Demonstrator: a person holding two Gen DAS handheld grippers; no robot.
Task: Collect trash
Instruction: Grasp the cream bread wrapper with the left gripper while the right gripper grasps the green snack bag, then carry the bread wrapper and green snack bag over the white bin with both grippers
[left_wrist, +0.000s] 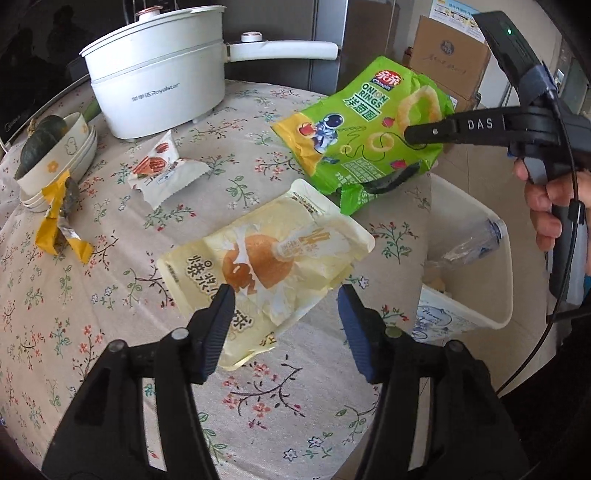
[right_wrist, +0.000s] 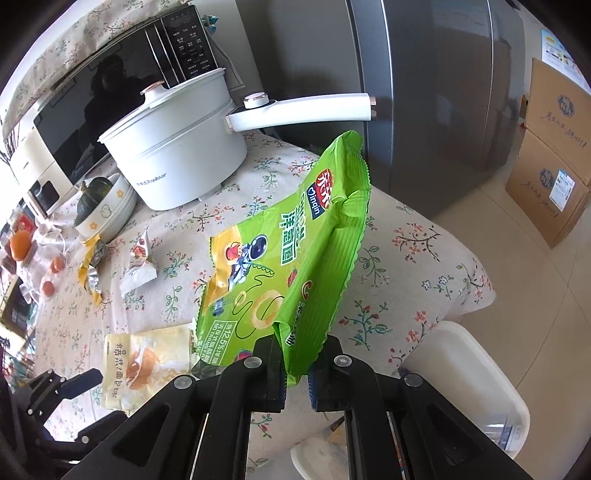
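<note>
Floral tablecloth (right_wrist: 424, 251); right tool (right_wrist: 297, 373) clamping green onion-ring bag (right_wrist: 295, 251).

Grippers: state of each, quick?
Left gripper: open, above the yellow bread bag, holding nothing.
Right gripper: shut on the green onion rings bag.

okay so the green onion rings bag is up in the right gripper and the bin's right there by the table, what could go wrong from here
The right gripper pinches only the bottom edge of the green onion rings bag, so it could slip out before reaching the white bin.

The left gripper is open over the pale yellow bread bag, which lies flat; closing may skid it across the tablecloth rather than pinch it.
</note>
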